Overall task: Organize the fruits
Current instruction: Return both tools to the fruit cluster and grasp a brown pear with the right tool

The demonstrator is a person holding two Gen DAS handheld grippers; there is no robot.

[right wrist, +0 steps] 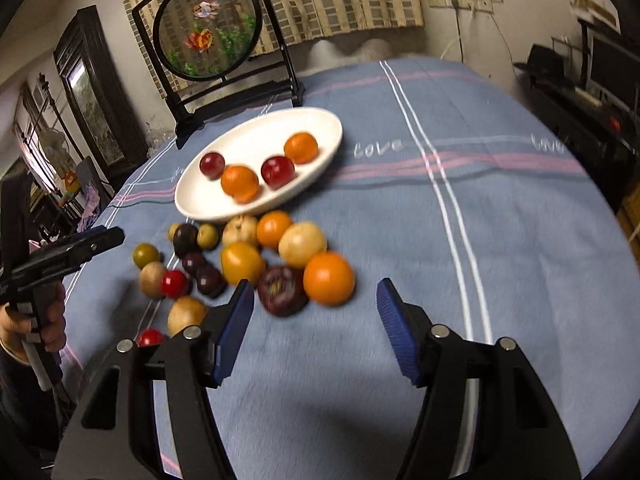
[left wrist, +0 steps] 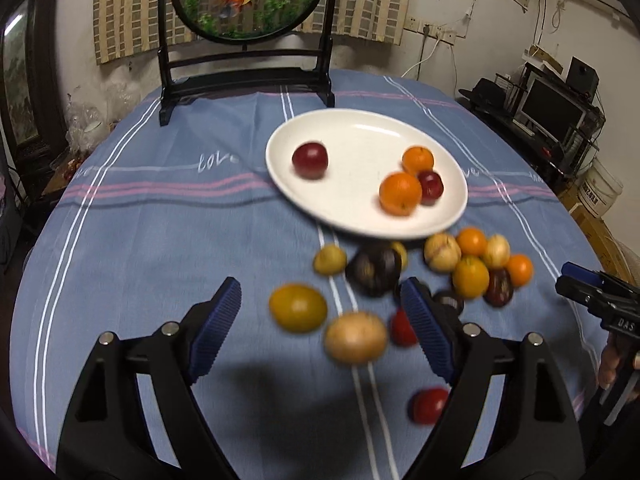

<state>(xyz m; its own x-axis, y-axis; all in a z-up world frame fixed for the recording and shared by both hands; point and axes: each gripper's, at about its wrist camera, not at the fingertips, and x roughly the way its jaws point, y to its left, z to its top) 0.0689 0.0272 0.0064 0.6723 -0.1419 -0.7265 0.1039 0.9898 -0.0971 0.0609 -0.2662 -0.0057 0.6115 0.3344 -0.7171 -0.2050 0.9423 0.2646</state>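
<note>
Hovering above the bench (left wrist: 120, 240), the left gripper (left wrist: 320, 328) has its blue-padded jaws spread wide with nothing gripped; a yellow-green fruit (left wrist: 298, 307) and a tan fruit (left wrist: 355, 342) lie on the cloth in the gap between them, free of the pads as far as the blur allows. Just beside its right finger sit a small red fruit (left wrist: 402, 328) and, nearer the camera, another red fruit (left wrist: 429, 405). Beyond the fingertips lies a dark purple fruit (left wrist: 374, 268), with a loose cluster of oranges, pale fruits and purple ones further right. Past that pile stands the white plate (left wrist: 360, 128), carrying two oranges and two red fruits.

The right gripper (right wrist: 316, 320) has its jaws parted, empty, over bare blue cloth. Just ahead of its left finger lie a purple fruit (right wrist: 282, 290) and a large orange (right wrist: 329, 278), touching each other. The rest of the pile spreads away to the left of that finger, and the plate (right wrist: 192, 200) stands beyond it. Farther back on the bench rises a round goldfish screen (right wrist: 208, 26) in a black frame. A hand (right wrist: 44, 328) holding the other gripper shows at the left edge.
</note>
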